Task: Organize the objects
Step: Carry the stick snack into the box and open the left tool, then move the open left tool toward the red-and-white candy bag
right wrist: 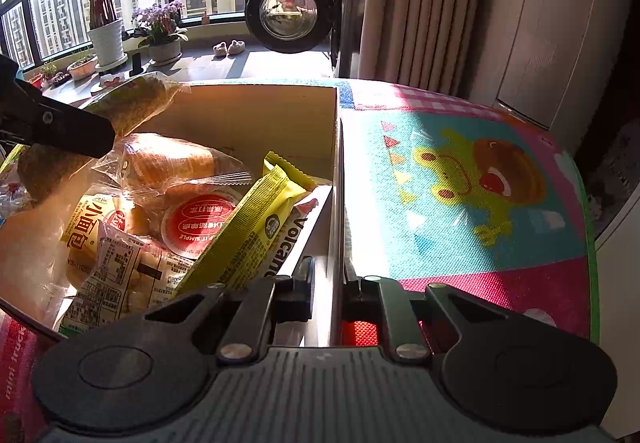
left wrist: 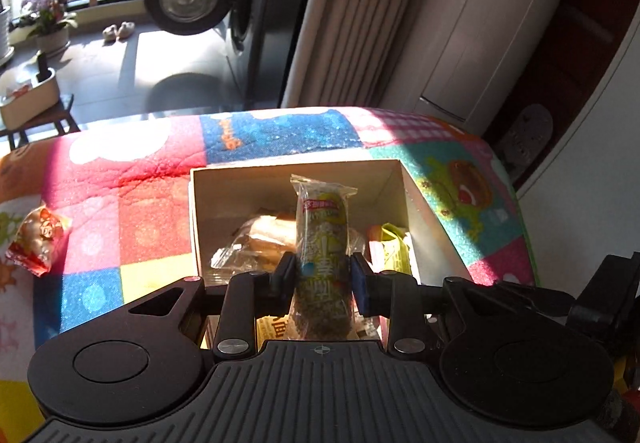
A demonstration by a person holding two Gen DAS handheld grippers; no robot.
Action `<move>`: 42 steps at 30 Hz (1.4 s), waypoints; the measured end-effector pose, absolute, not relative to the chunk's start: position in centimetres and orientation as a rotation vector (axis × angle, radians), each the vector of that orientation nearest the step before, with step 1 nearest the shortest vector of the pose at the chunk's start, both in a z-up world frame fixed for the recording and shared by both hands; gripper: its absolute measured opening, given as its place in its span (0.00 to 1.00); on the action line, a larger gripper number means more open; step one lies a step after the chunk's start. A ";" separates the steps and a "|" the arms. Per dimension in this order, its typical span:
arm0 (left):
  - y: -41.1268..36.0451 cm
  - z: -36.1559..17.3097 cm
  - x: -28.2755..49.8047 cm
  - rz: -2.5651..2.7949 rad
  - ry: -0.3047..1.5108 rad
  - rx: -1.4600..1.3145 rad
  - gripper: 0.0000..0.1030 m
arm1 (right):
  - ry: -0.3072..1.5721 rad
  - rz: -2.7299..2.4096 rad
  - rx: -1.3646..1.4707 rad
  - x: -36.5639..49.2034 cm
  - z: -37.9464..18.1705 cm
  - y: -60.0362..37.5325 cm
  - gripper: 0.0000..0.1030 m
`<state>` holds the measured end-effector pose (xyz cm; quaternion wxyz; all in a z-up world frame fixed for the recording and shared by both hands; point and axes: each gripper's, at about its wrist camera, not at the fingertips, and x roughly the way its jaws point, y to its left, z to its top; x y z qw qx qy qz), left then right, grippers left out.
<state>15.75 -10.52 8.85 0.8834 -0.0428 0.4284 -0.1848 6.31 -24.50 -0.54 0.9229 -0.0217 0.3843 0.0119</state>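
The green wrapped snack [left wrist: 322, 263] hangs above the open box [left wrist: 296, 169], clamped upright in the left gripper [left wrist: 322, 275] for dropping in; the right gripper [right wrist: 328, 283] pinches the box wall (steadying it, probably), atop the colourful mat [left wrist: 140, 203].

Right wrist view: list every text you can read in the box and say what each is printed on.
"小面包": yellow label on the bread bag.
"Volcano", last letter partly hidden: white packet by the box wall.
"IT SIMPLE", upside down: round red lid.
Fine print on the clear wrapper and the yellow packet: too small to read.
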 end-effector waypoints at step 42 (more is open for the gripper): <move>6.2 1.2 10.2 -0.224 0.823 0.225 0.26 | 0.842 0.018 -0.126 6.5 -0.3 -23.5 0.15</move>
